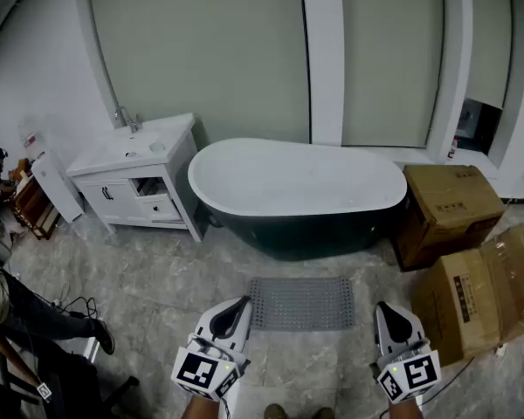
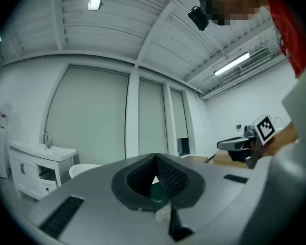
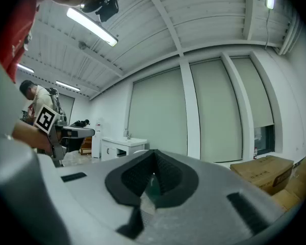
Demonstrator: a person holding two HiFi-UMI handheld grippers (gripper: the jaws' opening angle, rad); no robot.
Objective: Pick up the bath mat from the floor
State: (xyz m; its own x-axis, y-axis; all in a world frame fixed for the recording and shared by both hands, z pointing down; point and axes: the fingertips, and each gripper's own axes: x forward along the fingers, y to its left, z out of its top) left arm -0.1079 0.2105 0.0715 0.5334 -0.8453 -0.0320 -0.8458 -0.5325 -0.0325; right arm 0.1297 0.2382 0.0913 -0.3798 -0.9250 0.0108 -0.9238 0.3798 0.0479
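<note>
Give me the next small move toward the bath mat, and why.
Probably dip the left hand-held gripper and right hand-held gripper toward the near edge of the bath mat: both are shut, empty and held level, while the mat lies flat on the floor.

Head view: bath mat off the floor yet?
No, the bath mat lies flat on the floor in front of the bathtub.

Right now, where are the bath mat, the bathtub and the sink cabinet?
bath mat [image 1: 301, 304], head view, middle of its grey top.
bathtub [image 1: 297, 177], head view, bare white inside.
sink cabinet [image 1: 131, 190], head view, white front by the drawers.
</note>
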